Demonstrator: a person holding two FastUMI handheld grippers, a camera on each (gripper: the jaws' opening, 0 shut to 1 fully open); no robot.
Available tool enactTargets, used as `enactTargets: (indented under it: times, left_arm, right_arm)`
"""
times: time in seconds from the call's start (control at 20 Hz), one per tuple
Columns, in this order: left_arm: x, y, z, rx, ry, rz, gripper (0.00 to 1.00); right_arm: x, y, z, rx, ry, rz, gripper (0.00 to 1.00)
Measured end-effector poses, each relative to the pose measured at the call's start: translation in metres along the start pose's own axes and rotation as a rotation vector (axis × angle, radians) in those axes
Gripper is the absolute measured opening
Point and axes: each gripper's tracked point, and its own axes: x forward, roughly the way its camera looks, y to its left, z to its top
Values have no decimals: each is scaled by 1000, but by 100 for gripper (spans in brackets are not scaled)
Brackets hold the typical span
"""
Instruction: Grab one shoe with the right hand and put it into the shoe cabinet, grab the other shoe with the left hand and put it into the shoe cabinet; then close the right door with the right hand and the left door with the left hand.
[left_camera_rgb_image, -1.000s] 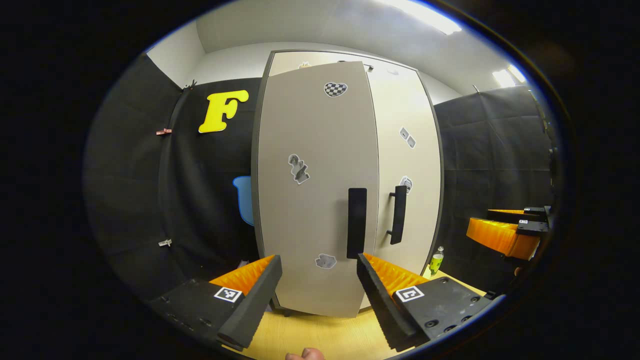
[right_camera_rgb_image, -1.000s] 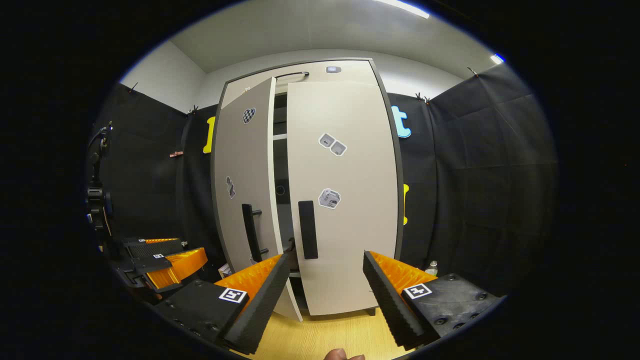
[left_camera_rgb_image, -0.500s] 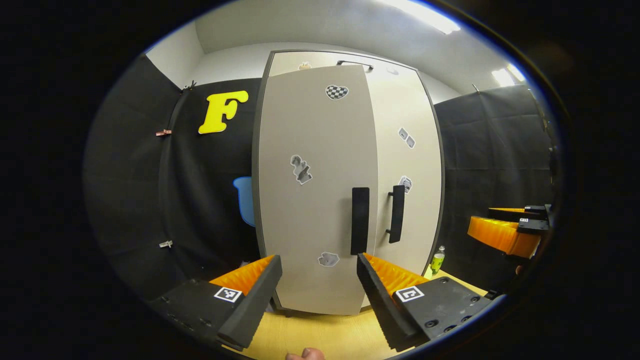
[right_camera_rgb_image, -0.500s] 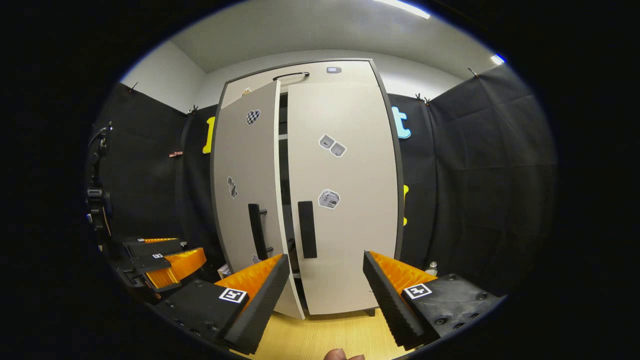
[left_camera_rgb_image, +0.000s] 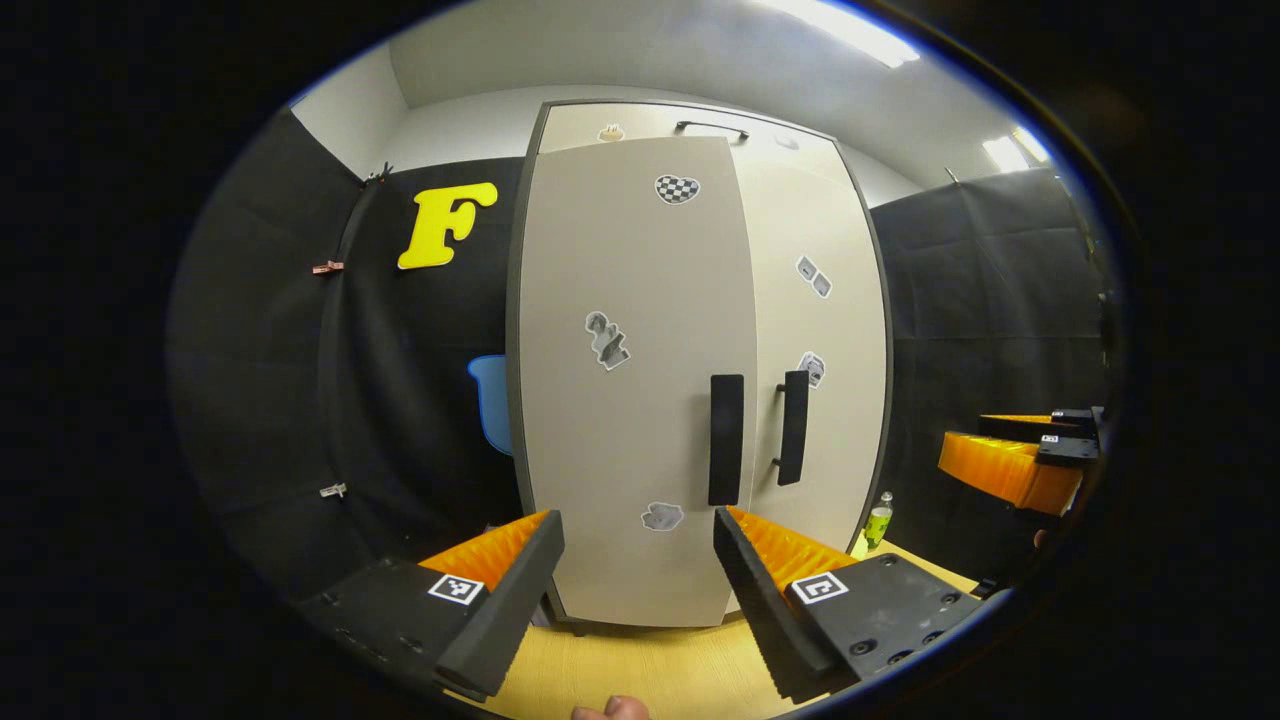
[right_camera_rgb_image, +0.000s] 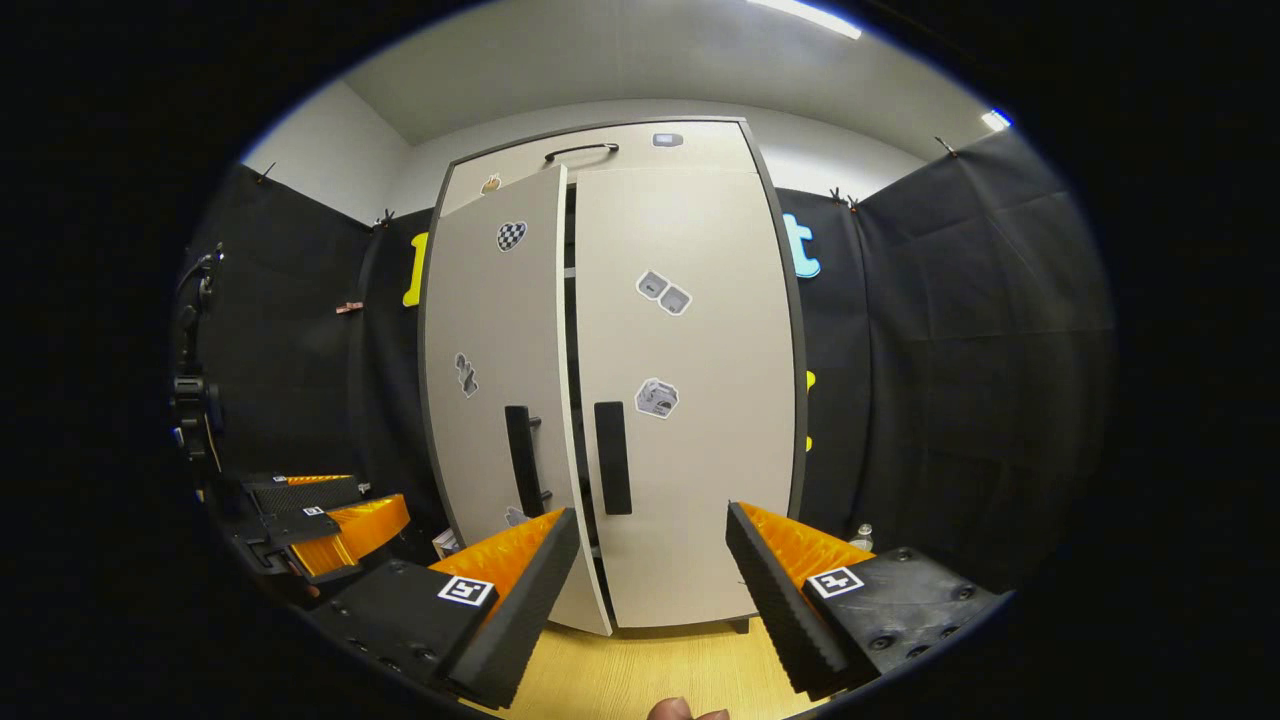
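Your left gripper (left_camera_rgb_image: 638, 575), spread and empty, faces the tall beige left door (left_camera_rgb_image: 630, 400); it has swung nearly shut since a second ago, only a narrow gap remaining.

The tall beige shoe cabinet (right_camera_rgb_image: 690, 480) stands upright, right door (right_camera_rgb_image: 690, 330) shut, left door (right_camera_rgb_image: 495, 330) slightly ajar.

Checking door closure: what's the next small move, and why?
Probably nudge the left door the rest of the way with the left gripper: a dark gap shows between it and the right door, which looks flush. Both grippers are open, clear of the doors.
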Motion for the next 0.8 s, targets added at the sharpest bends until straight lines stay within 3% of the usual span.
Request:
enactTargets:
  times: [0.8]
  left_arm:
    - [4, 3, -6, 5, 12, 36, 95]
  right_arm:
    - [13, -8, -11, -27, 26, -44, 98]
